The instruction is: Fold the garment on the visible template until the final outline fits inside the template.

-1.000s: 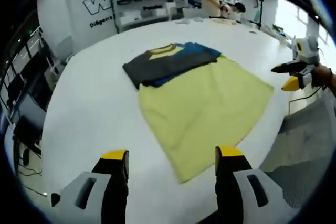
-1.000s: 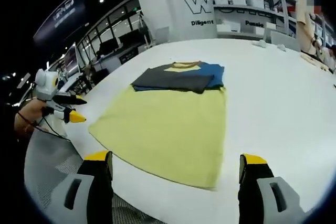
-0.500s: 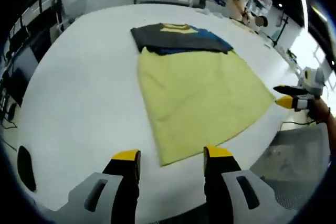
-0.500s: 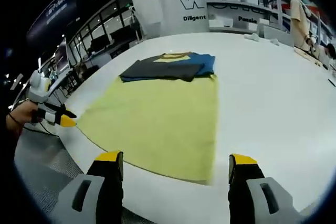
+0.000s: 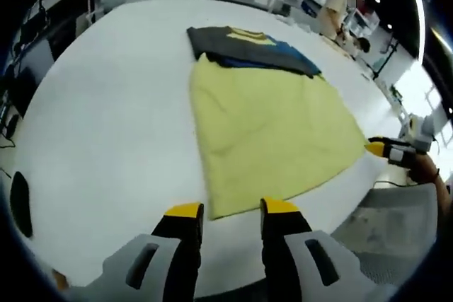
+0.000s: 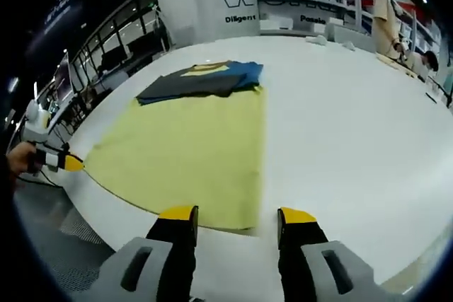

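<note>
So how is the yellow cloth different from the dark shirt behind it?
The yellow cloth is one plain colour; the dark shirt mixes grey, blue and a bit of yellow. The cloth is spread out wide in one flat layer; the shirt is folded into a smaller, thicker bundle. The cloth reaches the near edge of the table; the shirt sits at its far end. Both lie flat on the white table, touching each other.
</note>
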### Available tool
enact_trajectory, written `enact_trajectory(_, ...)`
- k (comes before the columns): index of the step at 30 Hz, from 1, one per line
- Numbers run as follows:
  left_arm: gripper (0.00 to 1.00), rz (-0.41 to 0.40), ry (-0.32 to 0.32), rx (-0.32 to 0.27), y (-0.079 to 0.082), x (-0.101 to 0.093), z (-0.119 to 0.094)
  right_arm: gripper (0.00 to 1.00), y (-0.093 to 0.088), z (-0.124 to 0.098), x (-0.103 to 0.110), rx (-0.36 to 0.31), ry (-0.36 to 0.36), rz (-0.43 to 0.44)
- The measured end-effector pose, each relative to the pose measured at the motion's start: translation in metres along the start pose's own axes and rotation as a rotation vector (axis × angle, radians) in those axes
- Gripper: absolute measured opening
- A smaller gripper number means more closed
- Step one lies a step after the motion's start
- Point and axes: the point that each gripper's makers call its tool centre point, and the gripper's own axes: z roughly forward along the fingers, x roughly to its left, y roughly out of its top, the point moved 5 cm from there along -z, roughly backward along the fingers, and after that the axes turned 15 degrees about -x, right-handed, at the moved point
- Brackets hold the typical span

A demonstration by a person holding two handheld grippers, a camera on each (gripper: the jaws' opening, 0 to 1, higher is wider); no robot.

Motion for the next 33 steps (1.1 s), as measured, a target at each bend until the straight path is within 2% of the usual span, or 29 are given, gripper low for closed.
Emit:
enact_trajectory(2,0.21,0.024,0.009,-0.001,0.000,0.000,-0.001,0.36,-0.002,0.003,0.000,-0.005,0.005,-0.028)
enact_trajectory(5,0.13,0.026,0.023,-0.005,0.001,0.003,-0.002,0.33,0.000,0.004,0.000,0.001,0.001,-0.014)
enact_trajectory(8,0.07,-0.001,-0.006,-0.007,0.001,-0.001,0.001,0.27,-0.002,0.001,-0.004,0.040,-0.016,-0.076)
enact_trajectory(9,0.05,0.004,-0.040,-0.008,0.001,-0.005,0.002,0.24,-0.003,0.001,-0.005,0.046,-0.018,-0.110)
enact_trajectory(12,0.01,0.013,-0.023,0.007,0.002,0.000,-0.003,0.19,-0.001,0.003,-0.006,0.039,-0.003,-0.103)
enact_trajectory(15,0.01,0.001,-0.019,0.018,0.002,0.002,-0.002,0.01,-0.001,0.005,-0.007,0.047,0.004,-0.097)
enact_trajectory(19,0.01,0.074,-0.013,0.041,0.001,0.005,-0.002,0.00,0.002,0.005,-0.007,0.062,0.017,-0.137)
enact_trajectory(24,0.01,0.084,-0.027,0.051,0.001,0.007,-0.005,0.00,0.004,0.004,-0.006,0.071,0.029,-0.174)
enact_trajectory(31,0.01,0.139,-0.033,0.079,0.002,0.006,-0.009,0.00,0.006,-0.004,-0.001,0.096,0.037,-0.166)
enact_trajectory(33,0.01,0.205,-0.060,0.057,0.003,0.006,-0.009,0.00,0.006,-0.007,0.002,0.099,0.056,-0.198)
